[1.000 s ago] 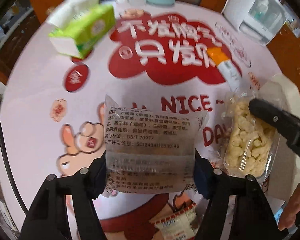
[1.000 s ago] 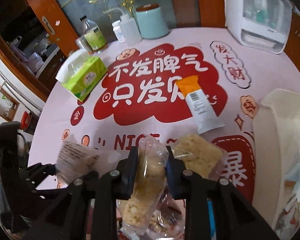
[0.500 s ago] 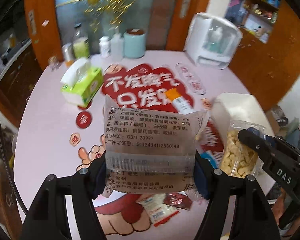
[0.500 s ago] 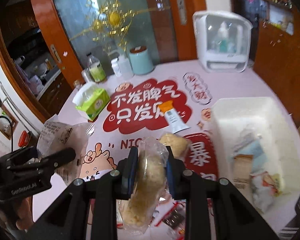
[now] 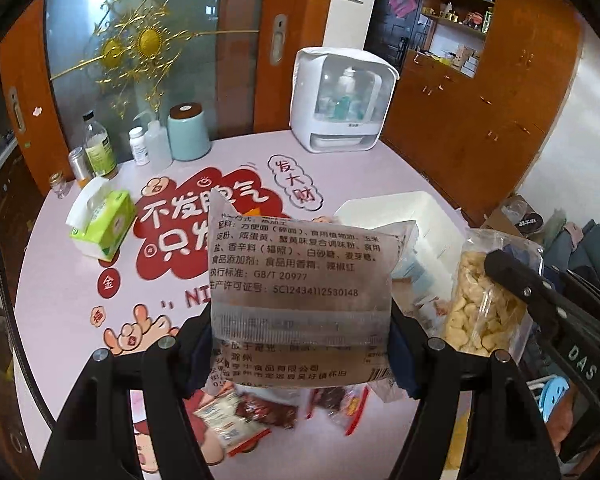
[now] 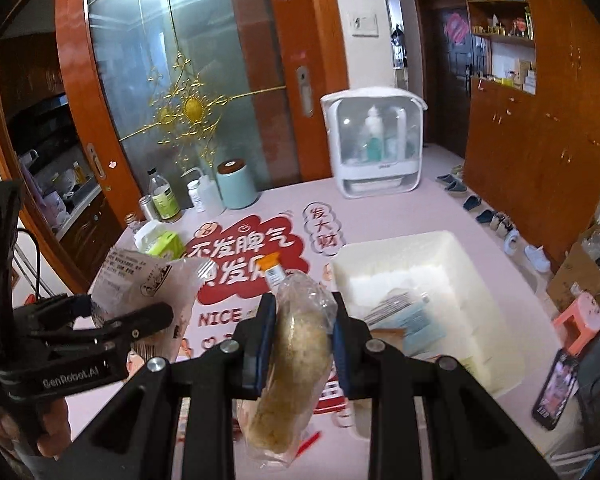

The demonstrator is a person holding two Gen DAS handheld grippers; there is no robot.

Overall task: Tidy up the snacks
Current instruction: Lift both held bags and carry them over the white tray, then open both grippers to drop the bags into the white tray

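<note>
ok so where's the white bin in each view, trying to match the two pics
Left wrist view: the white bin sits right of centre, largely hidden behind the printed snack packet shut in the left gripper.
Right wrist view: the bin is in plain sight at centre-right, beyond the right gripper, with packets lying inside.
Shared landmark: the white countertop cabinet stands at the table's far edge in both.

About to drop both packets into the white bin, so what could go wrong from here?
The left gripper pinches the printed packet only by its lower part; it may slip. The right gripper's crumbly snack pack may get crushed. Both hang short of the white bin, so an early release lands on the table.
</note>
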